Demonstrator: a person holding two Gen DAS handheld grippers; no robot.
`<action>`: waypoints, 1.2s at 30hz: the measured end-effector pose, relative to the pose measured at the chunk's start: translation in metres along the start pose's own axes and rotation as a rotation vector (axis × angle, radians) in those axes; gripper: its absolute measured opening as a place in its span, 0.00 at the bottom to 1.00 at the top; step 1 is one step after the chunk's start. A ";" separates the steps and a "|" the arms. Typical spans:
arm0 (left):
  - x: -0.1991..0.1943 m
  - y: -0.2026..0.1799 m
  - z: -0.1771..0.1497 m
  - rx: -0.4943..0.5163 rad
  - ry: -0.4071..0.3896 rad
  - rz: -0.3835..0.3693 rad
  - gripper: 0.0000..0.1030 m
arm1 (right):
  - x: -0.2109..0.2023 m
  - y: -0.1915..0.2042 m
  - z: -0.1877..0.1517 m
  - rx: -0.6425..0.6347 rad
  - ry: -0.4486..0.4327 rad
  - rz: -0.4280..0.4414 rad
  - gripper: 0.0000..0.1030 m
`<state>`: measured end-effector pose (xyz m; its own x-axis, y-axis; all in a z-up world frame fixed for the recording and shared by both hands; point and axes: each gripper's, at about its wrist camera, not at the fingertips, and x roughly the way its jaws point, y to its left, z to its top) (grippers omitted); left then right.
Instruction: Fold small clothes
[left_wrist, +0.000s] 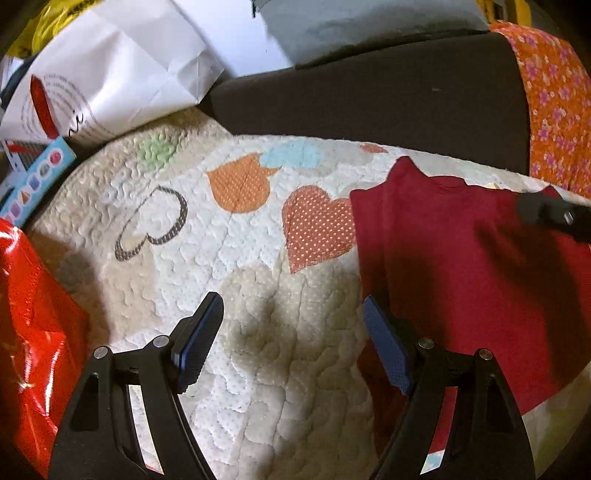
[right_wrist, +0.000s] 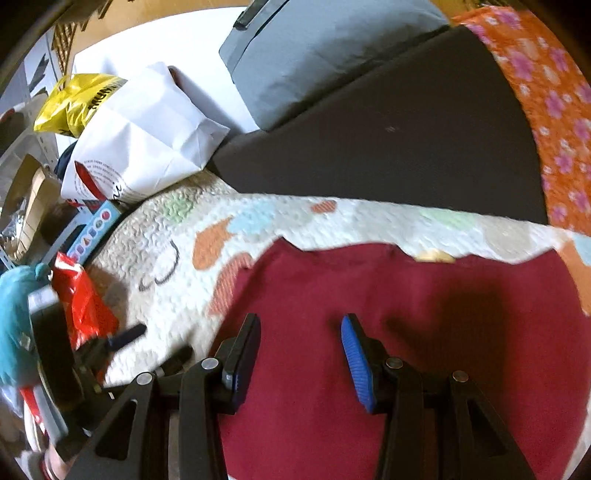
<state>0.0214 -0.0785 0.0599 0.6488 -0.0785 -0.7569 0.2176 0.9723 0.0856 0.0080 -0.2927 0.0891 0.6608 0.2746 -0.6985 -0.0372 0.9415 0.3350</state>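
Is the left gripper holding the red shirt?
No, the left gripper is open over the quilt, with the red shirt lying beside it, ungripped.

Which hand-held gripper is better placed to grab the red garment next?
Right. The right hand-held gripper hangs open directly over the red garment, while the left hand-held gripper is open mostly over the bare quilt beside it.

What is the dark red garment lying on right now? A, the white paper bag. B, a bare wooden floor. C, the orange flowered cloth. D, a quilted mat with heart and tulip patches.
D: the dark red garment lies spread flat on the quilted mat, whose heart and tulip patches show beside it, while both the left gripper and the right gripper are open with nothing between their fingers.
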 end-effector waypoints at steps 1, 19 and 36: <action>0.003 0.002 0.001 -0.004 0.012 -0.003 0.76 | 0.007 0.002 0.006 -0.005 0.000 -0.002 0.43; 0.029 -0.002 -0.001 -0.050 0.125 -0.061 0.76 | 0.116 0.007 0.028 0.006 0.142 -0.012 0.27; 0.030 -0.001 0.000 -0.089 0.132 -0.083 0.76 | 0.057 0.001 0.010 0.064 0.123 0.063 0.38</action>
<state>0.0402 -0.0820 0.0373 0.5285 -0.1359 -0.8380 0.1975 0.9797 -0.0343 0.0528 -0.2778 0.0559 0.5621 0.3583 -0.7455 -0.0251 0.9083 0.4176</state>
